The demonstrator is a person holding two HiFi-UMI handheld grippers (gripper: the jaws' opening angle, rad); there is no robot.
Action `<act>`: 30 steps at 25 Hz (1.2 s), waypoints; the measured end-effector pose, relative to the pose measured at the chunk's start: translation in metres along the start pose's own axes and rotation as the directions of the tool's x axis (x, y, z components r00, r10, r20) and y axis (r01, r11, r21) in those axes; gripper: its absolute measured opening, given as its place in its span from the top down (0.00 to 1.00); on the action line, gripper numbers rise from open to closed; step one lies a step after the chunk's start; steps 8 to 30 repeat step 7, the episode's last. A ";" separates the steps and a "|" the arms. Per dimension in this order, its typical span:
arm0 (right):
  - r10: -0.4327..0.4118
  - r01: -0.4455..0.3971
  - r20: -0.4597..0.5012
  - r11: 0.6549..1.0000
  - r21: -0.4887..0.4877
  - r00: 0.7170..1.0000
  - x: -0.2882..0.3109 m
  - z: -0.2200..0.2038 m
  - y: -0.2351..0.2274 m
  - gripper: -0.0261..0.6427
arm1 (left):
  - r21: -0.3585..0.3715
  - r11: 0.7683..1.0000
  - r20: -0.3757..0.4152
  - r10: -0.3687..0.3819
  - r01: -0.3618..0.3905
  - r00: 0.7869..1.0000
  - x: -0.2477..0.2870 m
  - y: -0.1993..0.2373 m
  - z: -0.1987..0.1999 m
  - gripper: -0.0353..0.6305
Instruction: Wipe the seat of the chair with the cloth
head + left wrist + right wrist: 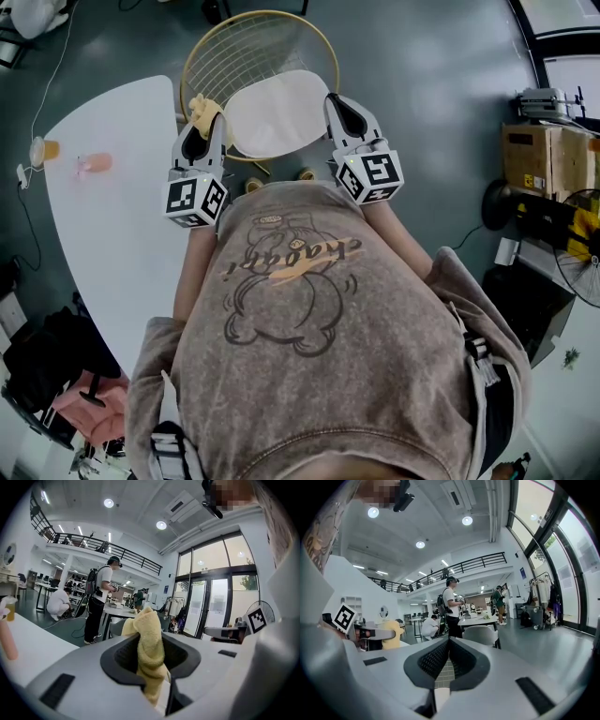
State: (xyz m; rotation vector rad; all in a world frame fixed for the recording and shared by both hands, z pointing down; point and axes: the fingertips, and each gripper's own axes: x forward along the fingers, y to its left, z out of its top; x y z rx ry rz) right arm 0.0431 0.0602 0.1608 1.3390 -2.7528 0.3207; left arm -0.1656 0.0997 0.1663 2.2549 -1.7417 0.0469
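Cloth (pixel 149 644) sits pinched between fingers (pixel 123 657) of left gripper (pixel 212 126).

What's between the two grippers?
In the head view, the chair's white seat lies between the left gripper, holding the cloth, and the right gripper.

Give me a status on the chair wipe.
Done: the cloth is picked up and clamped in the left gripper. In hand: that gripper points level into the room, so the cloth looks clear of the seat. The right gripper is shut and empty. Left: all the wiping, as far as the views show.
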 end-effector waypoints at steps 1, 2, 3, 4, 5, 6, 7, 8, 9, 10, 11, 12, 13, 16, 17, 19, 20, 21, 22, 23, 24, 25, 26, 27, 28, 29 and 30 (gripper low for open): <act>-0.001 0.001 -0.001 1.000 0.001 1.000 0.000 0.000 -0.001 0.92 | 0.000 1.000 -0.004 0.001 -0.001 1.000 0.000 0.000 -0.001 0.78; -0.002 0.002 -0.001 1.000 0.002 1.000 0.000 0.000 -0.001 0.92 | 0.001 1.000 -0.008 0.003 -0.003 1.000 0.000 0.000 -0.002 0.78; -0.002 0.002 -0.002 1.000 0.003 1.000 -0.001 -0.001 -0.001 0.92 | 0.001 1.000 -0.011 0.003 -0.003 1.000 0.000 0.000 -0.004 0.78; -0.002 0.002 -0.003 1.000 0.003 1.000 -0.001 -0.001 -0.001 0.92 | 0.000 1.000 -0.013 0.003 -0.003 1.000 0.000 -0.001 -0.004 0.78; -0.002 0.002 -0.004 1.000 0.004 1.000 -0.001 -0.001 -0.001 0.92 | 0.000 1.000 -0.015 0.003 -0.003 1.000 0.000 -0.001 -0.005 0.78; -0.001 0.001 -0.004 1.000 0.004 1.000 -0.002 -0.001 0.000 0.92 | 0.000 1.000 -0.016 0.003 -0.003 1.000 -0.001 -0.001 -0.005 0.78; -0.001 0.001 -0.005 1.000 0.005 1.000 -0.002 -0.001 0.000 0.92 | 0.001 1.000 -0.018 0.003 -0.003 1.000 -0.001 -0.002 -0.006 0.78; -0.001 0.001 -0.005 1.000 0.005 1.000 -0.002 -0.001 0.000 0.92 | 0.001 1.000 -0.018 0.003 -0.003 1.000 -0.001 -0.002 -0.006 0.78; -0.001 0.001 -0.005 1.000 0.005 1.000 -0.002 -0.001 0.000 0.92 | 0.001 1.000 -0.018 0.003 -0.003 1.000 -0.001 -0.002 -0.006 0.78; -0.001 0.001 -0.005 1.000 0.005 1.000 -0.002 -0.001 0.000 0.92 | 0.001 1.000 -0.018 0.003 -0.003 1.000 -0.001 -0.002 -0.006 0.78; -0.001 0.001 -0.005 1.000 0.005 1.000 -0.002 -0.001 0.000 0.92 | 0.001 1.000 -0.018 0.003 -0.003 1.000 -0.001 -0.002 -0.006 0.78; -0.001 0.001 -0.005 1.000 0.005 1.000 -0.002 -0.001 0.000 0.92 | 0.001 1.000 -0.018 0.003 -0.003 1.000 -0.001 -0.002 -0.006 0.78; -0.001 0.001 -0.005 1.000 0.005 1.000 -0.002 -0.001 0.000 0.92 | 0.001 1.000 -0.018 0.003 -0.003 1.000 -0.001 -0.002 -0.006 0.78; -0.001 0.001 -0.005 1.000 0.005 1.000 -0.002 -0.001 0.000 0.92 | 0.001 1.000 -0.018 0.003 -0.003 1.000 -0.001 -0.002 -0.006 0.78; -0.001 0.001 -0.005 1.000 0.005 1.000 -0.002 -0.001 0.000 0.92 | 0.001 1.000 -0.018 0.003 -0.003 1.000 -0.001 -0.002 -0.006 0.78; -0.001 0.001 -0.005 1.000 0.005 1.000 -0.002 -0.001 0.000 0.92 | 0.001 1.000 -0.018 0.003 -0.003 1.000 -0.001 -0.002 -0.006 0.78; -0.001 0.001 -0.005 1.000 0.005 1.000 -0.002 -0.001 0.000 0.92 | 0.001 1.000 -0.018 0.003 -0.003 1.000 -0.001 -0.002 -0.006 0.78; -0.001 0.001 -0.005 1.000 0.005 1.000 -0.002 -0.001 0.000 0.92 | 0.001 1.000 -0.018 0.003 -0.003 1.000 -0.001 -0.002 -0.006 0.78; -0.001 0.001 -0.005 1.000 0.005 1.000 -0.002 -0.001 0.000 0.92 | 0.001 1.000 -0.018 0.003 -0.003 1.000 -0.001 -0.002 -0.006 0.78; -0.001 0.001 -0.005 1.000 0.005 1.000 -0.002 -0.001 0.000 0.92 | 0.001 1.000 -0.018 0.003 -0.003 1.000 -0.001 -0.002 -0.006 0.78; -0.001 0.001 -0.005 1.000 0.005 1.000 -0.002 -0.001 0.000 0.92 | 0.001 1.000 -0.018 0.003 -0.003 1.000 -0.001 -0.002 -0.006 0.78; -0.001 0.001 -0.005 1.000 0.005 1.000 -0.002 -0.001 0.000 0.92 | 0.001 1.000 -0.018 0.003 -0.003 1.000 -0.001 -0.002 -0.006 0.78; -0.001 0.001 -0.005 1.000 0.005 1.000 -0.002 -0.001 0.000 0.92 | 0.001 1.000 -0.018 0.003 -0.003 1.000 -0.001 -0.002 -0.006 0.78; -0.001 0.001 -0.005 1.000 0.005 1.000 -0.002 -0.001 0.000 0.92 | 0.001 1.000 -0.018 0.003 -0.003 1.000 -0.001 -0.002 -0.006 0.78; -0.001 0.001 -0.005 1.000 0.005 1.000 -0.002 -0.001 0.000 0.92 | 0.001 1.000 -0.018 0.003 -0.003 1.000 -0.001 -0.002 -0.006 0.78; -0.001 0.001 -0.005 1.000 0.005 1.000 -0.002 -0.001 0.000 0.92 | 0.001 1.000 -0.018 0.003 -0.003 1.000 -0.001 -0.002 -0.006 0.78; -0.001 0.001 -0.005 1.000 0.005 1.000 -0.002 -0.001 0.000 0.92 | 0.001 1.000 -0.018 0.003 -0.003 1.000 -0.001 -0.002 -0.006 0.78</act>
